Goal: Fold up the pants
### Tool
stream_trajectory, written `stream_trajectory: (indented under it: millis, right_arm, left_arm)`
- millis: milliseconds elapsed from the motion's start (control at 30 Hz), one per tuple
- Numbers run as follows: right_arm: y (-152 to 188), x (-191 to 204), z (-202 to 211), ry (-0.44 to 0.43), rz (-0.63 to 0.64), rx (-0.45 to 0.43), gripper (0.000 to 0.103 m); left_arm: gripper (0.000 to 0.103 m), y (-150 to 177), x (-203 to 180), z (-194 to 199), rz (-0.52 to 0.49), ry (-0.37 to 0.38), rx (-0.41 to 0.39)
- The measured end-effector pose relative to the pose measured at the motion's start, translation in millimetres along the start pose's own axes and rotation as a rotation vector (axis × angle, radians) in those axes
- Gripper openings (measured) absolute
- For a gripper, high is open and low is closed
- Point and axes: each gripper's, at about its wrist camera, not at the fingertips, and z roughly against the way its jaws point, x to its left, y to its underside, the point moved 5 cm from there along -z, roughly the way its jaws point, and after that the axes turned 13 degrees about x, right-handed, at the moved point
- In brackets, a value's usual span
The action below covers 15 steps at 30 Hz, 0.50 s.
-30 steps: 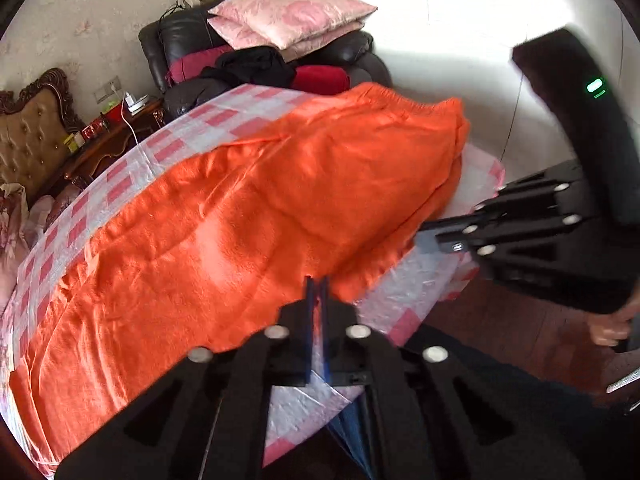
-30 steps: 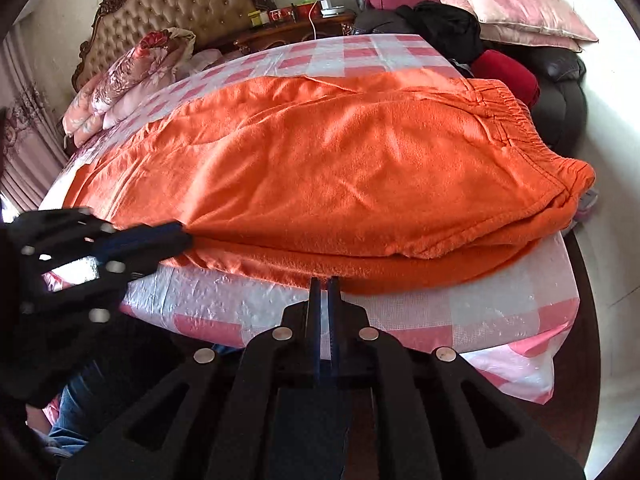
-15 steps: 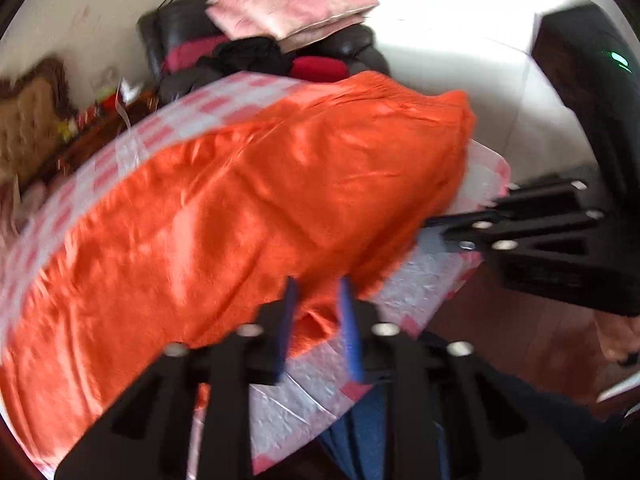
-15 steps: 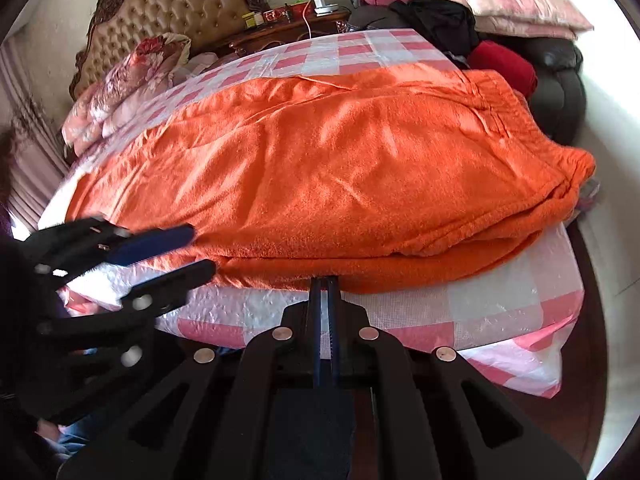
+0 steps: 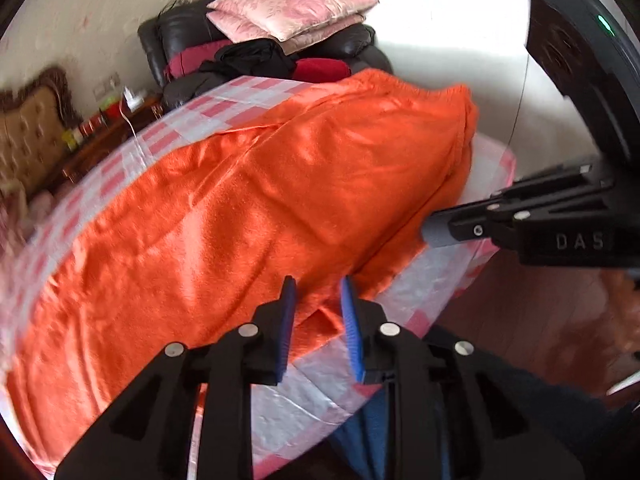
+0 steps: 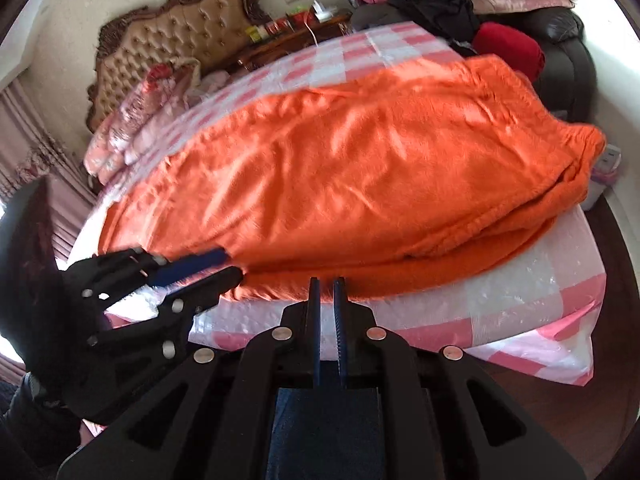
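Orange pants (image 5: 256,200) lie folded lengthwise along the bed's near side, waistband at the right end; they also show in the right wrist view (image 6: 360,184). My left gripper (image 5: 317,284) is open, its blue pads on either side of the near edge of the pants; it also shows in the right wrist view (image 6: 224,264). My right gripper (image 6: 325,284) is open a small gap, empty, just short of the pants' near edge; it shows from the side in the left wrist view (image 5: 430,234).
The bed (image 6: 460,312) has a pink and white checked plastic cover. A tufted headboard (image 6: 176,40) and bedding (image 6: 140,120) stand at the far left. A black sofa (image 5: 192,40) with pink pillows (image 5: 292,12) and clothes stands behind. Wooden floor (image 5: 540,320) lies at right.
My left gripper has opened and moved forward to the pants' near edge. My right gripper has opened slightly and come closer to the edge.
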Motion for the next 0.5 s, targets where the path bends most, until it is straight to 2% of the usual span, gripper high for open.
stream_trajectory:
  millis: [100, 167, 333, 400, 500]
  right_arm:
    - [0, 1, 2, 0.014, 0.012, 0.000, 0.011]
    - [1, 2, 2, 0.034, 0.019, 0.001, 0.009]
    - [2, 0, 2, 0.055, 0.013, -0.003, 0.004]
    - [2, -3, 1, 0.055, -0.005, -0.003, 0.000]
    - [1, -6, 1, 0.035, -0.021, 0.011, 0.000]
  left_arm:
    - [0.019, 1, -5, -5, -0.037, -0.041, 0.008]
    - [0.005, -1, -4, -2, -0.036, -0.045, 0.001]
    - [0.002, -4, 0, 26, -0.015, -0.025, -0.056]
    - [0.000, -1, -1, 31, -0.015, -0.031, -0.060]
    - [0.000, 5, -6, 28, -0.032, -0.028, -0.041]
